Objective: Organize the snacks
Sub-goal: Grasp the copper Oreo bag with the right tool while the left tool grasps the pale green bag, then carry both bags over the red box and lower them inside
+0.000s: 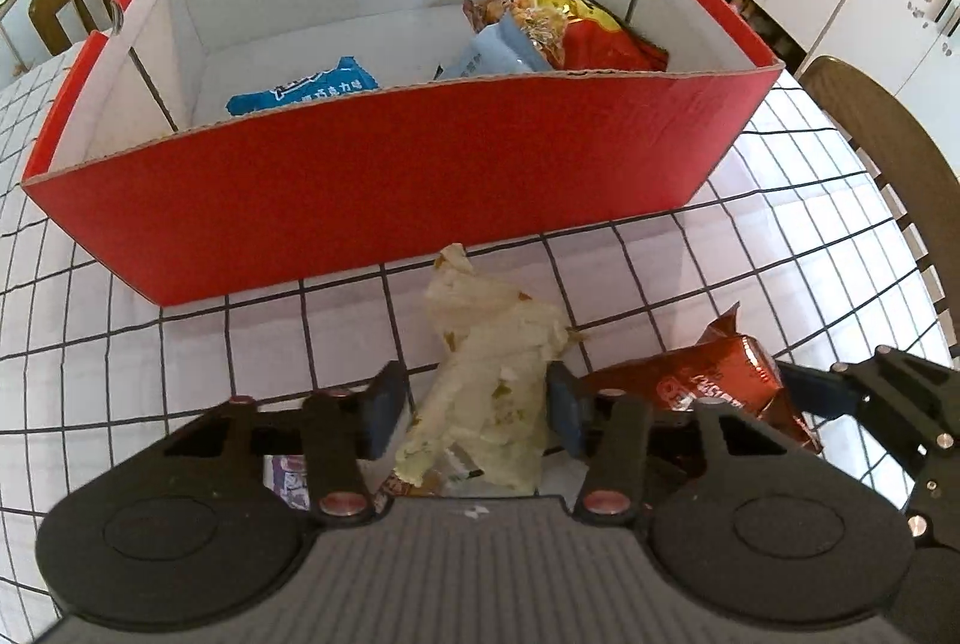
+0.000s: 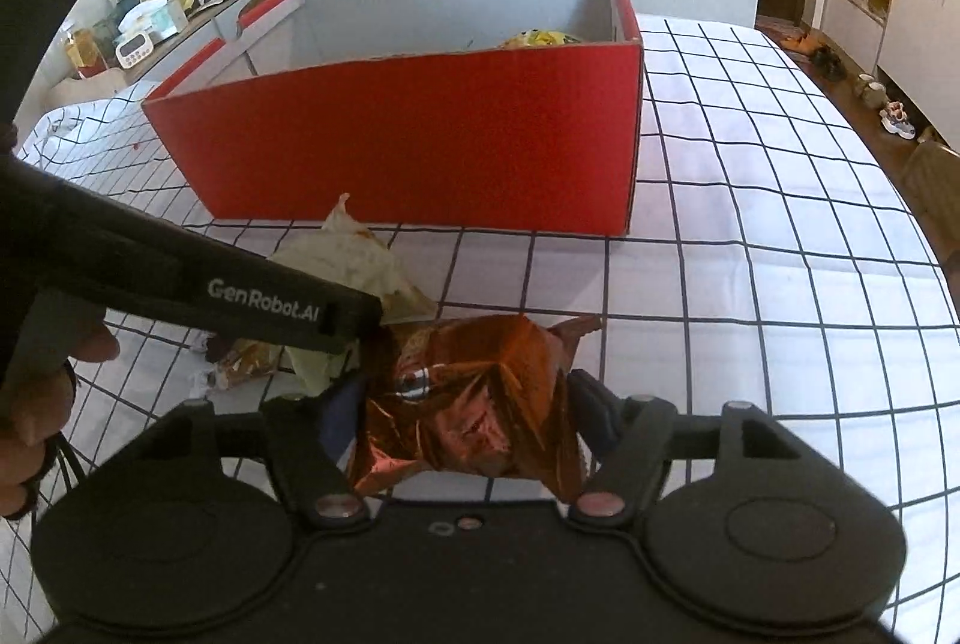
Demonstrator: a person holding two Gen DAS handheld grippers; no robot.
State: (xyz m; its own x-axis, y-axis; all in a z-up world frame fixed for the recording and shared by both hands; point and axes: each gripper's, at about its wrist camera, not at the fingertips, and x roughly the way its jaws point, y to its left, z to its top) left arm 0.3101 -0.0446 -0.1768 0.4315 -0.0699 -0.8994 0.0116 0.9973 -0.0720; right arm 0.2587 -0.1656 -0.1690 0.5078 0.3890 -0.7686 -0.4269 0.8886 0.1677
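Red cardboard box (image 1: pixel 384 188) stands at twelve o'clock from both grippers, near on the checked tablecloth (image 2: pixel 750 224), so each packet must lift over its near wall. The left gripper (image 1: pixel 474 404) has its pads against a pale, crumpled packet (image 1: pixel 492 374) whose long axis points toward the box. The right gripper (image 2: pixel 465 422), at its three o'clock, is clamped on a shiny, creased, copper-red foil packet (image 2: pixel 474 404). Blue (image 1: pixel 303 92) and yellow-red packets (image 1: pixel 570 26) already lie inside.
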